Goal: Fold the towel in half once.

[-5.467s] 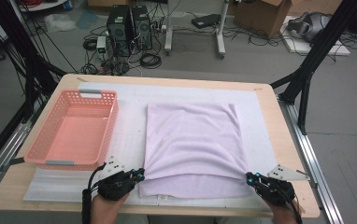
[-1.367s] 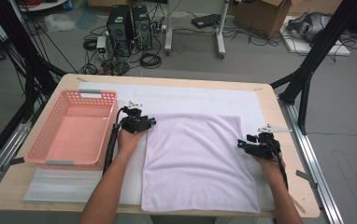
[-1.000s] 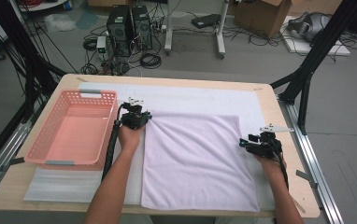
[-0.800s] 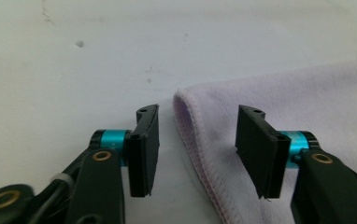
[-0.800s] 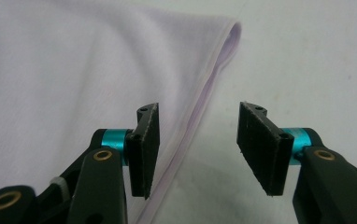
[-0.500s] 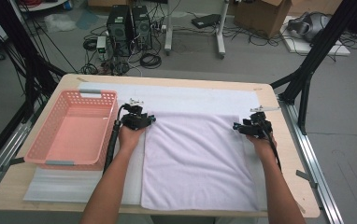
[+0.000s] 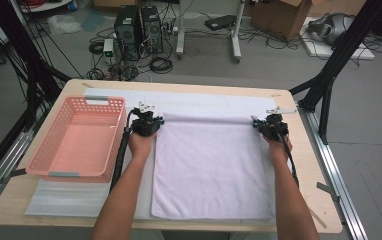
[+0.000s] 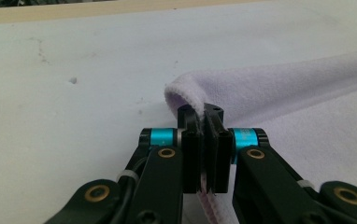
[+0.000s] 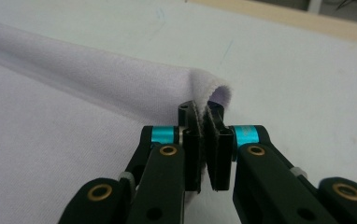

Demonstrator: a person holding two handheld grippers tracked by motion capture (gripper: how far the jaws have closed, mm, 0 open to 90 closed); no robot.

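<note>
Left gripper [image 7: 155,121]: jaws have just been closing and now pinch the far left corner of the pale lilac terry towel [image 7: 211,165]; in the left gripper view [image 8: 203,122] the hemmed edge runs between the pads.
Right gripper [image 7: 259,123]: jaws have just been closing, now clamped on the towel's far right corner; in the right gripper view [image 9: 203,122] the cloth [image 9: 74,154] curls over the jaw tips.
Towel, place: flat on the white foam mat [image 7: 204,100], centre-right of the wooden table [image 7: 304,200], at 3 o'clock from the pink plastic lattice basket [image 7: 76,137].
Towel, axis: long side runs 12 to 6 o'clock; far edge raised in a soft roll between both grippers, running 9 to 3 o'clock.
Towel, near edge: lies at 6 o'clock, close to the table rim.
</note>
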